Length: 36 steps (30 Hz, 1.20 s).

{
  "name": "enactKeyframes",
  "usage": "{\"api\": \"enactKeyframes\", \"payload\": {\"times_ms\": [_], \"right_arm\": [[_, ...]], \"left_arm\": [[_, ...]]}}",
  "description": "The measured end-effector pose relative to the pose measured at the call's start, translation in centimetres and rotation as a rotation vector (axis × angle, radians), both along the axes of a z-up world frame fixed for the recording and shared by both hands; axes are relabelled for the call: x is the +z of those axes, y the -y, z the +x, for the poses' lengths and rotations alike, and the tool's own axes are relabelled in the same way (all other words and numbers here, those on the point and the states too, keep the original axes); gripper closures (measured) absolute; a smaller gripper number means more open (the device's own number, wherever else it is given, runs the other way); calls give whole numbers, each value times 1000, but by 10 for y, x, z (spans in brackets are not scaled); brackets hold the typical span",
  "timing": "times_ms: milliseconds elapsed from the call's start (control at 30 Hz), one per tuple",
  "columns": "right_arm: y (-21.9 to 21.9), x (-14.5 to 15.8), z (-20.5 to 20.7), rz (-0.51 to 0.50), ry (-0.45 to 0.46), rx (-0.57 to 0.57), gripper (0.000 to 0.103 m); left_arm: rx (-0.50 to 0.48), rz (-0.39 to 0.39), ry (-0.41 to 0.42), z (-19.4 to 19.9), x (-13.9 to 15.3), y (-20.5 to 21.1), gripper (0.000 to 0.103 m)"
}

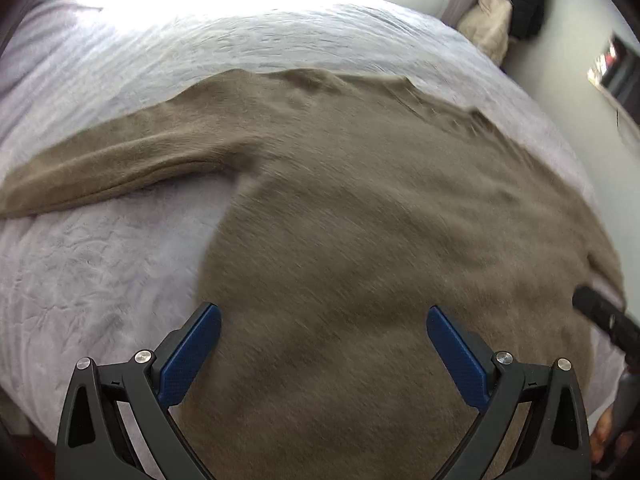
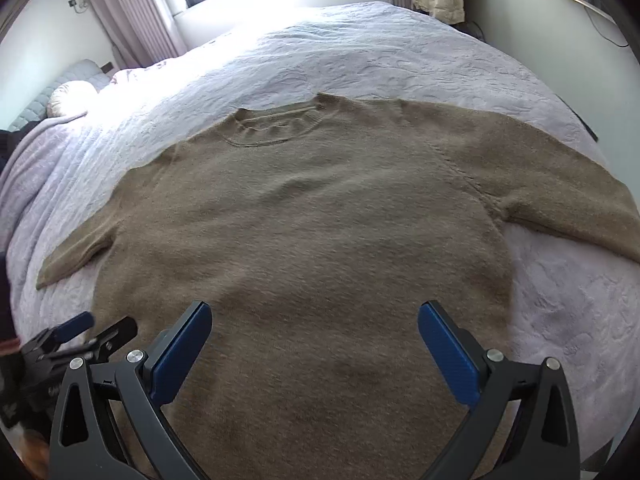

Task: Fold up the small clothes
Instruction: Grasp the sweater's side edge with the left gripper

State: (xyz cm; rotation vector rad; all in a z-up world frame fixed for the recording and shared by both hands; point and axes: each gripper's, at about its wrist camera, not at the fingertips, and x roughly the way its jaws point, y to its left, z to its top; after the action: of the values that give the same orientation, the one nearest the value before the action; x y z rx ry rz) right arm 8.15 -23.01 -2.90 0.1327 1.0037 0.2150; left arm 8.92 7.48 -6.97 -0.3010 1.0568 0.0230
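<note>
Brown knit sweater (image 2: pixel 304 216) flat on lavender bedspread (image 2: pixel 360 52), sleeves spread, collar far. Left gripper (image 1: pixel 324 344) and right gripper (image 2: pixel 315 340) above hem, fingers apart, gripping nothing.

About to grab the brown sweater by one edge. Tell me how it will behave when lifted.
Likely floppy: the sweater lies flat on the bedspread, with soft folds at the sleeve, so an edge grip would let the rest sag. The fuzzy knit probably grips well rather than slipping. It looks thick, so perhaps fairly heavy for cloth.
</note>
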Motion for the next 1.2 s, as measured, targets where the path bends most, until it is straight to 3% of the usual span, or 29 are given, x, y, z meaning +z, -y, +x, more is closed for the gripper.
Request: {"api": "enactKeyframes", "payload": {"times_ms": [67, 233, 333, 467, 733, 767, 800, 833, 900, 1033, 1200], "right_arm": [[-9, 3, 1, 14, 19, 34, 0], [-37, 6, 6, 40, 41, 121, 0], [-53, 3, 10, 45, 24, 150, 0], [-75, -4, 12, 53, -1, 190, 0], [-106, -12, 10, 42, -23, 260, 0], [-107, -12, 10, 45, -24, 265, 0], [-109, -13, 9, 48, -25, 269, 0], [-110, -13, 10, 52, -27, 272, 0], [-110, -15, 10, 64, -33, 274, 0], [-109, -18, 10, 100, -46, 282, 4], [-102, -17, 7, 106, -39, 285, 4]], "left_arm": [[101, -73, 39, 5, 2, -44, 0], [354, -130, 113, -1, -3, -146, 0], [496, -252, 132, -13, -22, -208, 0], [562, -406, 205, -22, -39, -248, 0], [579, -408, 259, -5, -39, -261, 1], [585, -407, 268, -4, -38, -261, 9], [590, -404, 271, 1, -37, -267, 28], [588, -394, 257, 3, -38, -268, 38], [579, -391, 232, 7, -44, -269, 78], [571, -388, 228, 11, -49, -267, 92], [515, -257, 330, 11, -9, -242, 92]]}}
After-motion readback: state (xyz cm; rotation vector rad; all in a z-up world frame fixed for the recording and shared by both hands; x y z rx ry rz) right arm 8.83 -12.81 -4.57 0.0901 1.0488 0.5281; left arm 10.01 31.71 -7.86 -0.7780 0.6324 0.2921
